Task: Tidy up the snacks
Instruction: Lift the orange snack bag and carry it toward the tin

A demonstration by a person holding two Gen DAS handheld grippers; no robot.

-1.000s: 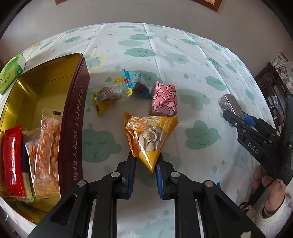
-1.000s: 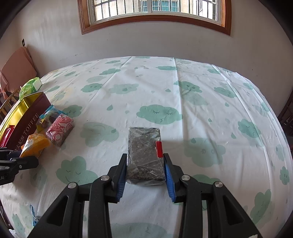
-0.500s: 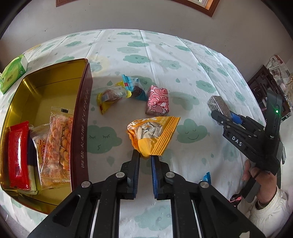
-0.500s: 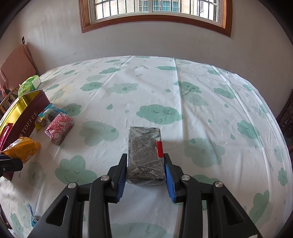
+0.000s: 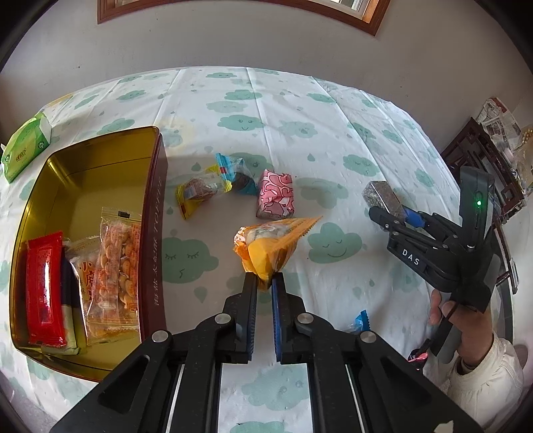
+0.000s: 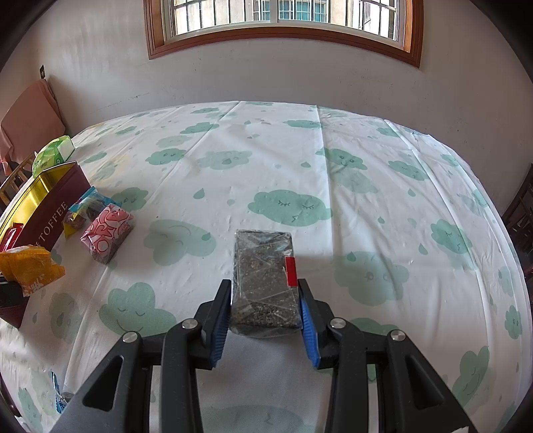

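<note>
**Q:** Left wrist view, what does it show?

**A:** Left gripper [image 5: 265, 283], its fingers drawn narrow and pinching the lower corner of an orange snack bag [image 5: 266, 246], which is held clear of the cloud-print tablecloth [image 5: 299, 110]. To the left stands an open gold tin [image 5: 86, 166] with a dark red wall; inside lie a red packet [image 5: 45, 286] and a clear bag of crackers [image 5: 115, 269], side by side. On the cloth beyond the orange bag lie a pink packet [image 5: 275, 195], a blue-wrapped sweet [image 5: 238, 173] and a yellow-wrapped cake [image 5: 201, 191], the last two touching. A green tissue pack [image 5: 26, 146] sits at the far left. At right, the right gripper [image 5: 388, 205] holds a dark grey block [image 5: 383, 196], gripped by a hand [image 5: 466, 326].

**Q:** And the right wrist view?

**A:** Right gripper [image 6: 265, 293], fingers spread about as wide as the dark grey block [image 6: 265, 283] and pressed against its two long sides; the block bears a red sticker. Far left lie the pink packet [image 6: 106, 229], the orange snack bag [image 6: 30, 266] and the gold tin [image 6: 50, 200], lettered "TOFFEE". A window [image 6: 283, 20] is set in the wall behind.
</note>
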